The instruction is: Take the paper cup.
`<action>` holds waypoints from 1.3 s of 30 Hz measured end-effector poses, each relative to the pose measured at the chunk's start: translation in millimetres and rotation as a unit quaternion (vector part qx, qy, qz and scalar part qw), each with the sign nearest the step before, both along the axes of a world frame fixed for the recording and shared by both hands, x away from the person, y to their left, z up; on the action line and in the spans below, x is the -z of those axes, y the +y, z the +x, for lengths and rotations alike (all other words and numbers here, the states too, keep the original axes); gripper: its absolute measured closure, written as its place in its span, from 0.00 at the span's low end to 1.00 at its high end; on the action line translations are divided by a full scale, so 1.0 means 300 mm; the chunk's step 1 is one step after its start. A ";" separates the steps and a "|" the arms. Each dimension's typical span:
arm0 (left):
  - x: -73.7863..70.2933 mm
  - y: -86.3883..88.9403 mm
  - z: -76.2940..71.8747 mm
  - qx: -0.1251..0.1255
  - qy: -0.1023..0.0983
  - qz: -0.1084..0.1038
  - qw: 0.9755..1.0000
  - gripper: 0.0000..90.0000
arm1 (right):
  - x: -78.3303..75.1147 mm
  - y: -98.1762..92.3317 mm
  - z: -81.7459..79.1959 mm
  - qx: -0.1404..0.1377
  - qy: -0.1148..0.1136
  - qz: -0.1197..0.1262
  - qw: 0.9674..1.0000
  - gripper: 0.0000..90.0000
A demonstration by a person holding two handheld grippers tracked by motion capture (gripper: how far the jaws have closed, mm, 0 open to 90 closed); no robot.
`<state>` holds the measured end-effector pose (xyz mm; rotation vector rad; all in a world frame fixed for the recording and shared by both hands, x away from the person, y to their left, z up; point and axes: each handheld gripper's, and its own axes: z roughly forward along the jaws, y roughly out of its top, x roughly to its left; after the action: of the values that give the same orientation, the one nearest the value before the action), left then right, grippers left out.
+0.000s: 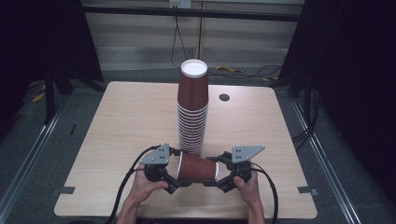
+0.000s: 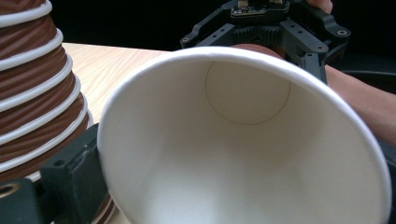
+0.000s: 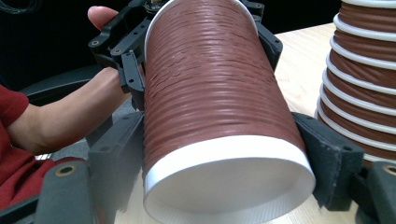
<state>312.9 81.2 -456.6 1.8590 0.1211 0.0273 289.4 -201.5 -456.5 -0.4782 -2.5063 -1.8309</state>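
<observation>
A brown ribbed paper cup (image 1: 198, 169) lies on its side in the air near the table's front edge, held between both grippers. My left gripper (image 1: 179, 176) grips its rim end; in the left gripper view the white mouth of the cup (image 2: 243, 140) faces me and one jaw touches the rim at lower left. My right gripper (image 3: 224, 172) is shut on the cup's base end (image 3: 219, 102), a pad pressed on each side. Just behind stands a tall stack of the same cups (image 1: 192, 112), upside down.
The wooden table (image 1: 126, 121) has a small dark cable hole (image 1: 224, 97) at the back right. Black frame posts and cables stand beyond the far edge. The cup stack (image 3: 364, 74) is close beside the held cup.
</observation>
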 end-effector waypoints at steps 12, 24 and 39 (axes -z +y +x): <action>-0.004 0.013 0.003 -0.011 0.003 0.008 1.000 0.04 | 0.008 0.002 -0.001 0.012 -0.001 -0.009 1.000 0.18; -0.011 0.047 0.016 -0.038 0.011 0.023 0.999 0.04 | 0.025 -0.042 -0.024 0.071 -0.011 0.013 0.997 0.15; -0.024 0.110 0.027 -0.055 0.016 0.024 0.998 0.04 | 0.028 -0.105 -0.061 0.162 -0.032 0.042 0.985 0.15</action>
<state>320.8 114.3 -449.3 1.8987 0.2468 0.0770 271.1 -233.0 -465.0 -0.8831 -2.5003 -2.0773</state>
